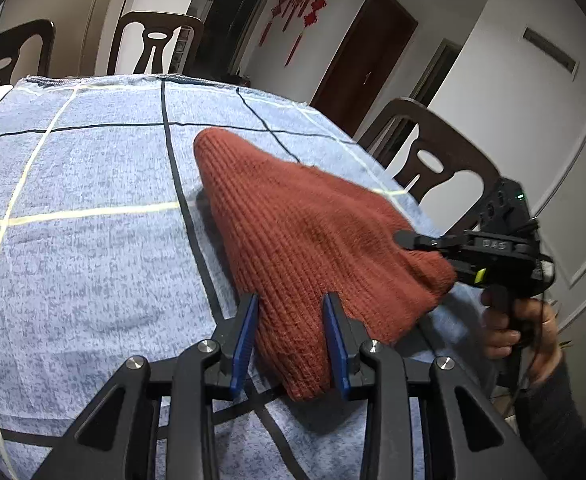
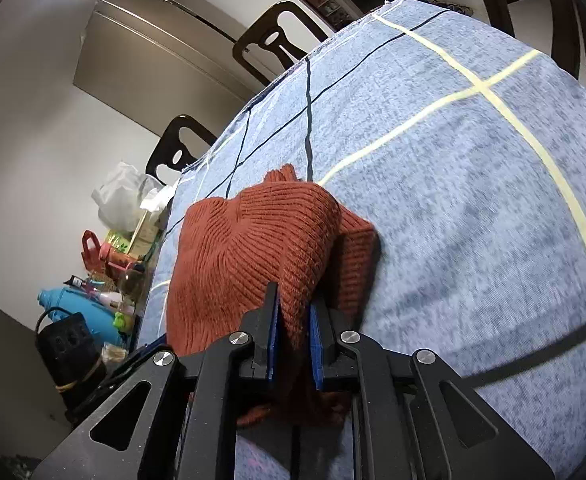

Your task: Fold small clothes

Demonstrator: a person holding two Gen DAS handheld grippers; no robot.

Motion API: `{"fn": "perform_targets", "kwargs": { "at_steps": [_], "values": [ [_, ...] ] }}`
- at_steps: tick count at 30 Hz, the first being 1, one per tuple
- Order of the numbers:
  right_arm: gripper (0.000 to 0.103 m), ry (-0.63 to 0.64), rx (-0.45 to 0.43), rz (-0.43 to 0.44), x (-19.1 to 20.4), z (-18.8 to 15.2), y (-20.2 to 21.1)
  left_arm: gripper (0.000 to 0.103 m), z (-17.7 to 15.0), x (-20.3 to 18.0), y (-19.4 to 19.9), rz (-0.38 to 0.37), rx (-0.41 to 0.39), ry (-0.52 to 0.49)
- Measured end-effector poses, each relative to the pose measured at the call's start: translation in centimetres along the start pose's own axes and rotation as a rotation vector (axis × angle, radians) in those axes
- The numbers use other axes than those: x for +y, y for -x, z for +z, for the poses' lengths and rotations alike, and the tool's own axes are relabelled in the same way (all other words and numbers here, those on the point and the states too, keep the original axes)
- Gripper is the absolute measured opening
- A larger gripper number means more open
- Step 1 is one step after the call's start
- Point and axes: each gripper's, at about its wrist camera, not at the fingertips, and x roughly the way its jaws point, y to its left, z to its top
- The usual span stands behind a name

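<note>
A rust-red knitted garment (image 1: 305,236) lies on the blue checked tablecloth (image 1: 93,240), with its near edge lifted. My left gripper (image 1: 291,304) has its blue pads on either side of the garment's near corner, jaws closed onto the knit. My right gripper (image 2: 293,312) is shut on another part of the same garment (image 2: 253,240), which bunches up between its pads. In the left wrist view the right gripper (image 1: 409,240) shows at the right, held by a hand and pinching the garment's right edge.
Dark wooden chairs (image 1: 441,156) stand around the table, with two more at the far edge (image 1: 153,40). In the right wrist view, a clutter of bags, bottles and boxes (image 2: 109,264) sits beyond the table's left edge. The tablecloth (image 2: 473,200) stretches away to the right.
</note>
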Motion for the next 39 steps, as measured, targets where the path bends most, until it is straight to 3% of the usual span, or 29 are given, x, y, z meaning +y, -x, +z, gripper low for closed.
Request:
{"fn": "perform_targets", "kwargs": {
  "at_steps": [6, 9, 14, 17, 19, 21, 27, 32, 35, 39],
  "values": [
    [0.017, 0.093, -0.066, -0.101, 1.9, 0.1, 2.1, 0.037, 1.0, 0.1, 0.5, 0.034, -0.013, -0.003],
    [0.017, 0.168, -0.104, -0.085, 4.0, 0.1, 3.2, 0.037, 2.3, -0.5, 1.1, 0.055, -0.056, -0.04],
    [0.017, 0.259, -0.082, -0.119, 5.7, 0.8, 0.8, 0.037, 5.4, -1.1, -1.0, 0.072, -0.078, -0.072],
    [0.017, 0.234, -0.064, -0.163, 4.6, 2.0, -1.7, 0.037, 6.4, -0.6, -3.4, 0.118, -0.06, -0.079],
    [0.017, 0.19, -0.038, -0.235, 2.9, 2.7, -3.3, 0.037, 6.3, 0.1, -5.0, 0.14, -0.014, -0.054],
    [0.017, 0.175, -0.057, -0.2, 2.1, 2.6, -3.4, 0.037, 5.7, 1.3, -6.7, 0.145, 0.049, -0.023],
    [0.017, 0.206, -0.082, -0.261, 2.6, 2.0, -1.6, 0.037, 5.5, 1.3, -5.8, 0.149, 0.032, -0.033],
    [0.017, 0.368, -0.105, -0.245, 6.6, -0.8, 2.4, 0.037, 4.1, -0.1, -1.8, 0.121, -0.01, -0.062],
    [0.017, 0.43, -0.064, -0.238, 7.5, -3.5, 3.4, 0.037, 2.7, -0.7, 0.7, 0.079, -0.034, -0.07],
    [0.017, 0.416, -0.014, -0.315, 5.7, -4.9, 2.1, 0.037, 0.8, -1.4, 0.9, 0.062, 0.001, -0.063]
  ]
}}
